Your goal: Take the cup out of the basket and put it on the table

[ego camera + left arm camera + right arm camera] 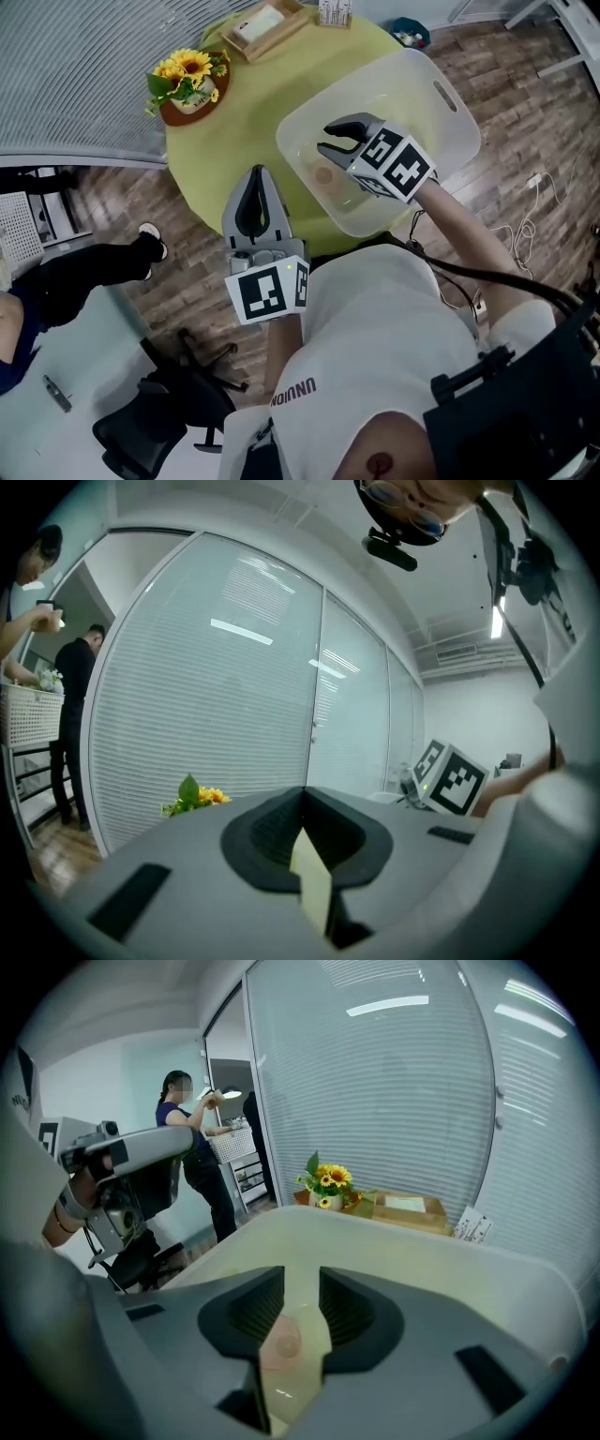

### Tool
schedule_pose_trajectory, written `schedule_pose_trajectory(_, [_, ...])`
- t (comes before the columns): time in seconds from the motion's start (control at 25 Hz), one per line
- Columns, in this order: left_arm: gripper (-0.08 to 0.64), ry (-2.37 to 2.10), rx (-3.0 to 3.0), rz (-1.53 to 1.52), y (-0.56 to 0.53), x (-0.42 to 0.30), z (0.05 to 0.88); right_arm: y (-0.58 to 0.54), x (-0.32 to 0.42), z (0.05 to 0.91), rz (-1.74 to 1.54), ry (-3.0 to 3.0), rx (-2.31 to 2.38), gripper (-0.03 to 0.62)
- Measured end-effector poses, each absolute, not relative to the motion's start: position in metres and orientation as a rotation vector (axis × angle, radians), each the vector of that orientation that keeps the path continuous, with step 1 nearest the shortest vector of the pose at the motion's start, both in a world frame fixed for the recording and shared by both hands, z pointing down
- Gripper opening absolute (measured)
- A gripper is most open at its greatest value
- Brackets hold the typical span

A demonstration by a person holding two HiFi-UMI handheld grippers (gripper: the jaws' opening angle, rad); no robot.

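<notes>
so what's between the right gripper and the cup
Nothing, just open space inside the basket. In the right gripper view the cup shows unobstructed through the gap of the open right gripper.

A round green table (253,108) bears a clear basket (466,128), sunflowers (190,70) and wooden tray (277,40).

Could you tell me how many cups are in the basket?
1: the cup on the basket floor, below the open right gripper, which may hide another.
</notes>
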State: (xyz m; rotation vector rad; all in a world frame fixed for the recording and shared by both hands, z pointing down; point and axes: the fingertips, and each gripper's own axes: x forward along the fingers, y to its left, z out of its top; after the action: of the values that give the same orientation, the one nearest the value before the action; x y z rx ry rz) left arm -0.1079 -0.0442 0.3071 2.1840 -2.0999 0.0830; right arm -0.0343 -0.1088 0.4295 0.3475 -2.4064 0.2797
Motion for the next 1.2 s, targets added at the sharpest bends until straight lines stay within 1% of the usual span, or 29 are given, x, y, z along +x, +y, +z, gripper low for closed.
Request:
schedule_pose_trajectory(0.24, [0.011,-2.079,2.195,0.079,-0.043,-0.111,0.310,-0.102,-0.039,0.450,0.302,-2.350,0.288,0.138])
schedule_pose_trajectory(1.2, [0.011,-2.039,2.207,0.052,-0.051,-0.117,0.319,-0.089,-0.038,0.518,0.290,-2.133,0.080,0.144])
